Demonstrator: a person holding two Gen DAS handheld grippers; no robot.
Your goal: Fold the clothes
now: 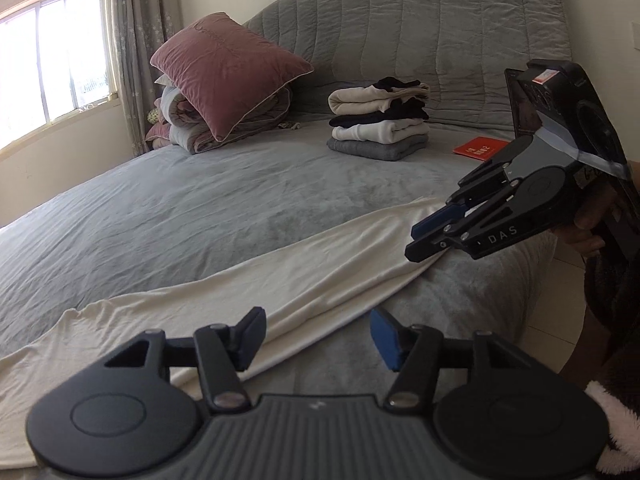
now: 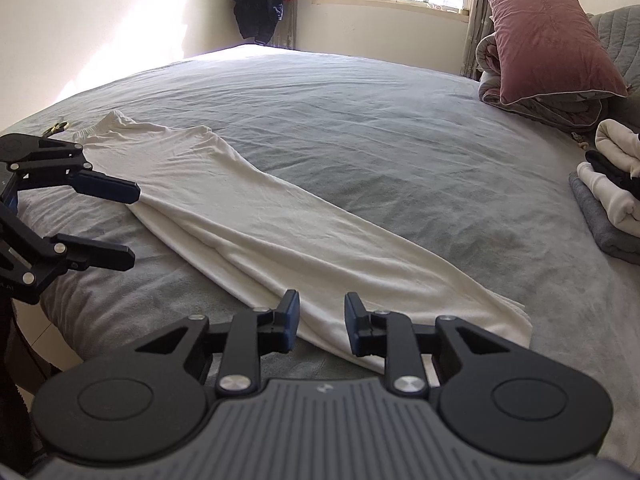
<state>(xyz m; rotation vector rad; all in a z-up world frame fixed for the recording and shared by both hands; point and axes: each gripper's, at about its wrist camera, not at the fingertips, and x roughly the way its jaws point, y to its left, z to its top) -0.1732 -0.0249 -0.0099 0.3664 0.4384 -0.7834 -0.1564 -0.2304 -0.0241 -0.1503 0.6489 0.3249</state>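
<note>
Flanking the white garment (image 2: 256,216): folded stack (image 1: 380,120), pink pillow (image 1: 228,68).

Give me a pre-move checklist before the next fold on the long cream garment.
1. Long cream knit garment laid flat on the grey bedsheet: ok, though lightly wrinkled.
2. Left tongs open, at the garment's edge: ok.
3. Right tongs open over the near end: ok.
4. Either tongs gripping cloth: not ok, neither has closed.
5. Far end with the gathered band lying straight: cannot tell.
6. Stack of folded clothes clear of the fold path: ok.
</note>
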